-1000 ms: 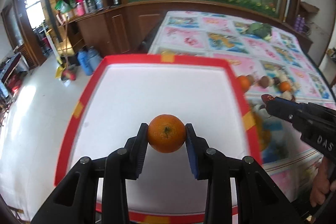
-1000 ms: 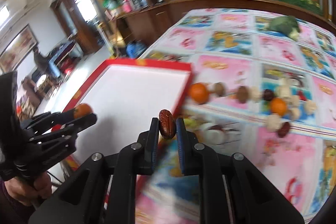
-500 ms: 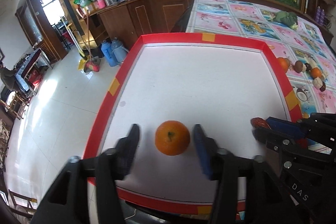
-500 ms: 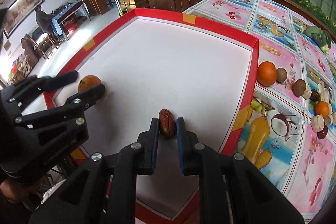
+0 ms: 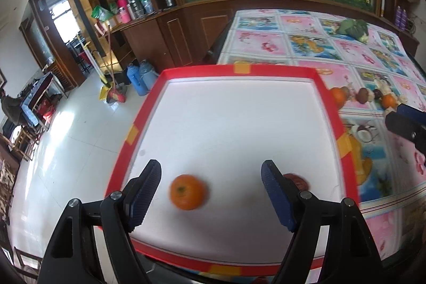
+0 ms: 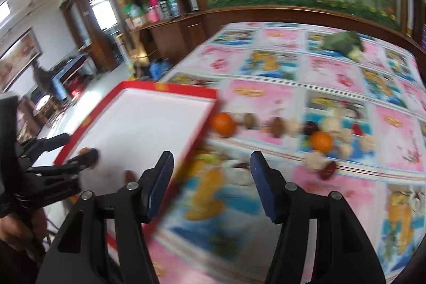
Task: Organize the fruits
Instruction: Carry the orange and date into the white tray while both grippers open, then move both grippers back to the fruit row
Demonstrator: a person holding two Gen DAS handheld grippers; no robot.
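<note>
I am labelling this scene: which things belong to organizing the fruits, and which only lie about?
Job: orange and brown fruit on the red-edged tray; row of fruits on the tablecloth.
Lying about: green vegetable, blue jugs, broom.

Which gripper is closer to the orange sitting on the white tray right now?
Left. The left gripper is open with the orange between its fingers on the tray. The right gripper has swung off over the tablecloth.

An orange tangerine (image 5: 188,191) and a dark red-brown date (image 5: 297,180) are seen on a white tray (image 5: 234,121) edged in red with yellow tape patches; the tablecloth (image 6: 332,76) is patterned in pink and blue fruit squares.
</note>
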